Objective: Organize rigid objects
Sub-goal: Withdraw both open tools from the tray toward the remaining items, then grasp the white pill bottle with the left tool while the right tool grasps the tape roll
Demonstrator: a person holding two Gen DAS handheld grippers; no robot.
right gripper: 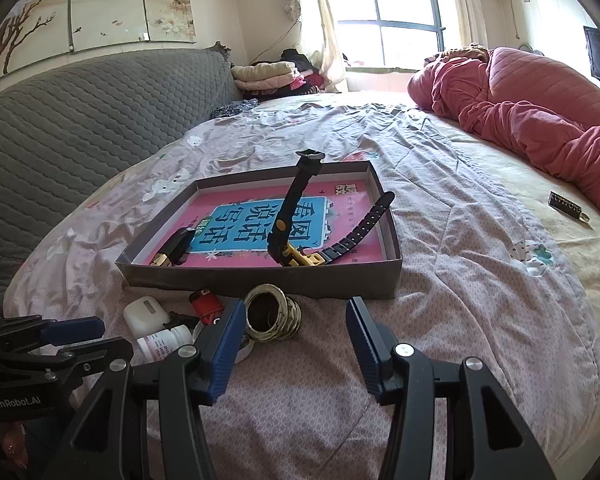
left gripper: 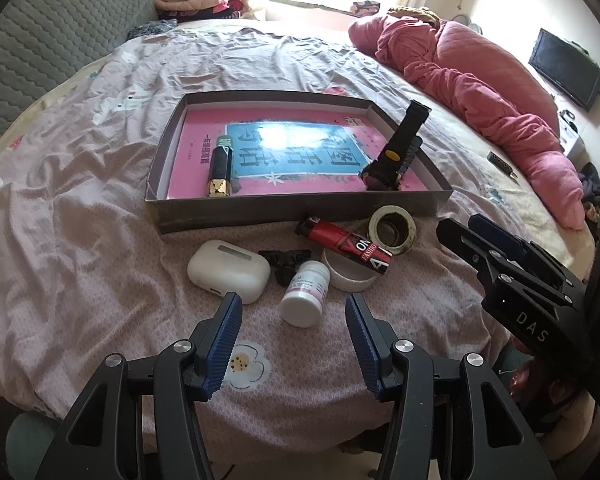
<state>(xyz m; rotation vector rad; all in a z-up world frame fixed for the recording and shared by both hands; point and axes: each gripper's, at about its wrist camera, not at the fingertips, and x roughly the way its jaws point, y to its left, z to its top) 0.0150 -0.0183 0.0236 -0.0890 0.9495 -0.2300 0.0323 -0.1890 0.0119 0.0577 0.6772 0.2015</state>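
Observation:
A shallow grey box (left gripper: 300, 210) (right gripper: 260, 278) lies on the bed with a pink book inside. In it are a black-and-gold lipstick (left gripper: 220, 168) (right gripper: 174, 250) and a black-and-yellow watch (left gripper: 396, 152) (right gripper: 296, 236). In front of the box lie a white earbuds case (left gripper: 228, 270) (right gripper: 144, 316), a white pill bottle (left gripper: 306, 294) (right gripper: 164, 344), a red lighter (left gripper: 344, 242) (right gripper: 206, 304), a white lid (left gripper: 350, 278), a black clip (left gripper: 286, 262) and a tape roll (left gripper: 394, 228) (right gripper: 274, 314). My left gripper (left gripper: 294, 346) is open just before the bottle. My right gripper (right gripper: 296, 348) is open just before the tape roll.
A pink quilt (left gripper: 480, 80) (right gripper: 540, 120) is bunched at the right. A grey quilted headboard (right gripper: 80, 120) stands at the left. A small black tag (left gripper: 500, 162) (right gripper: 566, 204) lies on the sheet at the right. Folded clothes (right gripper: 268, 74) are stacked by the window.

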